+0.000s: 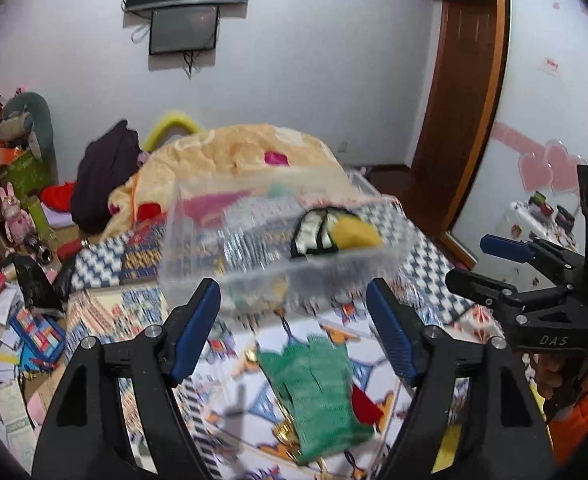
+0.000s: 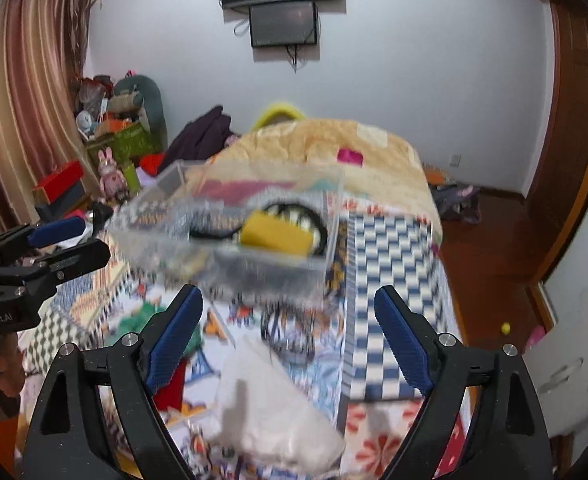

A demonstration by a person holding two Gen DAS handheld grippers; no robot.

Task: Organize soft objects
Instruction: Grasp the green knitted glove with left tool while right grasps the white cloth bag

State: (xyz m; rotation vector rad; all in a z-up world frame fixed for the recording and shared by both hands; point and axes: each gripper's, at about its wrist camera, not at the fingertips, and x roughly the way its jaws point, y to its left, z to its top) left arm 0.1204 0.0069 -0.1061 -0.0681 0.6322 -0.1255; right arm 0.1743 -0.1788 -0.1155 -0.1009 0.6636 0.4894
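A clear plastic box stands on the patterned bed; it holds a yellow sponge and a black-and-white soft item. It also shows in the right wrist view with the sponge. A green knitted glove lies on the bed just before my left gripper, which is open and empty. A white soft cloth lies between the fingers of my right gripper, also open and empty. A red soft piece lies beside the glove.
A rolled yellow quilt and a dark purple garment lie behind the box. Cluttered toys and boxes stand at the left. A wooden door frame and floor are at the right. The bed edge drops off at the right.
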